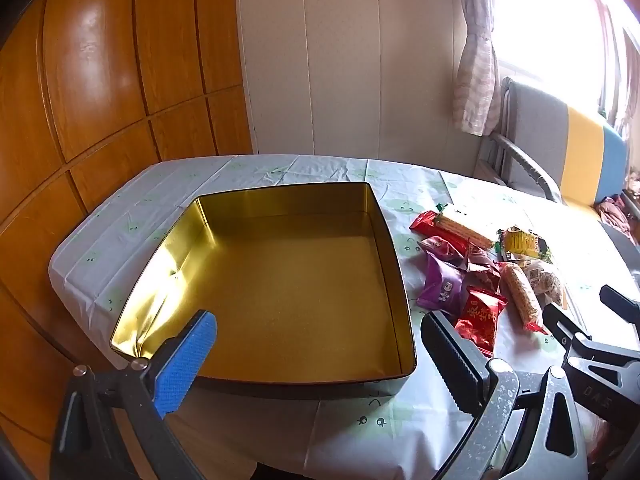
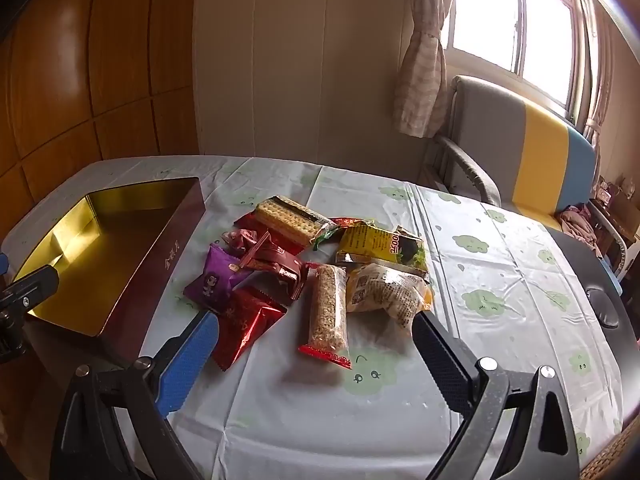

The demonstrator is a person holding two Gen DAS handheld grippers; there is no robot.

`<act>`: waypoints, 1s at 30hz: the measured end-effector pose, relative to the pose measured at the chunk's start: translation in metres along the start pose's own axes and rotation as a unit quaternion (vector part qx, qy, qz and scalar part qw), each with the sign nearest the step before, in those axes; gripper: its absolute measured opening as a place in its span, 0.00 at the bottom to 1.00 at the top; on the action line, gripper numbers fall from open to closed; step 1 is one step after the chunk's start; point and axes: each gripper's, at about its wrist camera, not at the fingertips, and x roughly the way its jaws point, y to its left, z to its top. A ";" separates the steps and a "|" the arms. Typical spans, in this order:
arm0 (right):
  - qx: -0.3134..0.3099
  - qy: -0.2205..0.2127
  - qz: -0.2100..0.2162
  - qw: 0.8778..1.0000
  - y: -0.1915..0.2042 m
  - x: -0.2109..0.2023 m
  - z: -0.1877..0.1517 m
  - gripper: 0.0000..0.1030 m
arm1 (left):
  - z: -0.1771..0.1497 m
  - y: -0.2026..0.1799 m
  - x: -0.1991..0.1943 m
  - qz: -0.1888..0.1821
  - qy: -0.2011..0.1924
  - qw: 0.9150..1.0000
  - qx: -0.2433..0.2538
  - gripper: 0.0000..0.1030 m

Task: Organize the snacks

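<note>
Wide-parted tongs (image 2: pixel 316 354) over crinkly foil snack packets (image 2: pixel 320 276), glossy square tin (image 1: pixel 280 280).

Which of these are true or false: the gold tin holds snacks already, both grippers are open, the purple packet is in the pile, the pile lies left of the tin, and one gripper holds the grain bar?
1. The square gold-lined metal tin already holds snacks. False: nothing is in it.
2. The left gripper and right gripper are both open. True.
3. A purple foil packet lies in the snack pile. True.
4. The pile lies left of the tin. False: it lies to its right.
5. One gripper holds the long clear-wrapped grain bar. False: it lies on the pale cloud-print tablecloth.
</note>
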 end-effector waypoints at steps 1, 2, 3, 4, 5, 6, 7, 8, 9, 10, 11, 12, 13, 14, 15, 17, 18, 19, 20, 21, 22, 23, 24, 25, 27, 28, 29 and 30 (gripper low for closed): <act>-0.001 0.000 -0.001 1.000 0.000 0.000 0.000 0.96 | 0.001 0.001 0.000 0.002 -0.001 1.000 -0.001 1.00; -0.001 0.001 -0.001 1.000 -0.001 0.001 0.000 0.96 | 0.001 0.002 -0.001 0.004 -0.003 1.000 -0.003 1.00; 0.000 0.001 0.000 1.000 -0.002 0.000 -0.001 0.96 | 0.002 0.003 -0.001 0.007 -0.005 1.000 -0.006 1.00; 0.001 0.002 0.000 1.000 -0.003 0.000 -0.001 0.96 | 0.003 0.003 -0.001 0.010 -0.006 1.000 -0.009 1.00; 0.002 0.002 0.000 1.000 -0.003 0.000 -0.001 0.96 | 0.004 0.004 -0.001 0.013 -0.007 1.000 -0.012 1.00; 0.002 0.002 0.000 1.000 -0.003 0.001 -0.001 0.96 | 0.004 0.005 -0.001 0.015 -0.007 1.000 -0.013 1.00; 0.002 0.002 -0.001 1.000 -0.004 0.001 -0.002 0.96 | 0.005 0.006 -0.001 0.018 -0.006 1.000 -0.014 1.00; 0.002 0.002 -0.001 1.000 -0.005 0.001 -0.001 0.96 | 0.005 0.007 -0.001 0.021 -0.006 1.000 -0.015 1.00; 0.003 0.001 -0.001 1.000 -0.006 0.000 -0.001 0.96 | 0.006 0.008 -0.001 0.022 -0.007 1.000 -0.016 1.00; 0.003 -0.001 -0.003 1.000 -0.007 0.000 -0.001 0.96 | 0.006 0.008 -0.001 0.024 -0.007 1.000 -0.017 1.00; 0.003 -0.002 -0.004 1.000 -0.008 -0.001 -0.001 0.96 | 0.007 0.009 -0.001 0.026 -0.008 0.999 -0.018 1.00; 0.004 -0.002 -0.006 1.000 -0.009 -0.001 0.000 0.96 | 0.008 0.011 -0.002 0.029 -0.011 0.999 -0.020 1.00; 0.005 -0.003 -0.006 1.000 -0.010 -0.001 0.000 0.96 | 0.007 0.013 -0.006 0.031 -0.014 0.999 -0.023 1.00; 0.006 -0.002 -0.007 1.000 -0.011 -0.001 0.000 0.96 | 0.008 0.016 -0.007 0.035 -0.017 0.999 -0.030 1.00; 0.008 -0.002 -0.007 1.000 -0.012 0.000 0.000 0.96 | 0.010 0.020 -0.008 0.039 -0.019 0.998 -0.037 1.00; 0.010 0.000 -0.006 1.000 -0.014 0.001 -0.001 0.96 | 0.012 0.026 -0.010 0.050 -0.026 0.997 -0.046 1.00; 0.012 0.001 -0.006 1.000 -0.014 0.001 -0.001 0.96 | 0.014 0.029 -0.011 0.057 -0.029 0.997 -0.050 1.00; 0.013 0.002 -0.004 1.000 -0.014 0.002 -0.001 0.96 | 0.015 0.032 -0.012 0.062 -0.030 0.996 -0.053 1.00; 0.013 0.002 -0.003 1.000 -0.014 0.002 -0.001 0.96 | 0.017 0.036 -0.013 0.068 -0.032 0.996 -0.057 1.00; 0.013 0.001 -0.002 1.000 -0.014 0.002 -0.001 0.96 | 0.017 0.038 -0.013 0.073 -0.033 0.995 -0.059 1.00; 0.012 0.001 -0.002 1.000 -0.014 0.002 -0.001 0.96 | 0.017 0.039 -0.013 0.077 -0.034 0.995 -0.059 1.00; 0.012 0.001 -0.001 1.000 -0.013 0.002 -0.001 0.96 | 0.018 0.042 -0.013 0.083 -0.035 0.994 -0.060 1.00; 0.013 0.002 0.000 1.000 -0.013 0.003 -0.001 0.96 | 0.019 0.043 -0.013 0.085 -0.036 0.994 -0.061 1.00; 0.013 0.002 0.001 1.000 -0.014 0.003 -0.001 0.96 | 0.019 0.045 -0.014 0.088 -0.036 0.994 -0.063 1.00; 0.013 0.003 0.002 1.000 -0.015 0.004 -0.001 0.96 | 0.019 0.048 -0.015 0.093 -0.038 0.993 -0.065 1.00; 0.013 0.003 0.002 1.000 -0.016 0.004 0.000 0.96 | 0.019 0.048 -0.015 0.095 -0.037 0.993 -0.065 1.00; 0.014 0.003 0.002 1.000 -0.017 0.004 0.000 0.96 | 0.019 0.049 -0.015 0.097 -0.037 0.992 -0.065 1.00; 0.015 0.002 0.001 1.000 -0.018 0.004 0.000 0.96 | 0.019 0.049 -0.015 0.098 -0.037 0.992 -0.065 1.00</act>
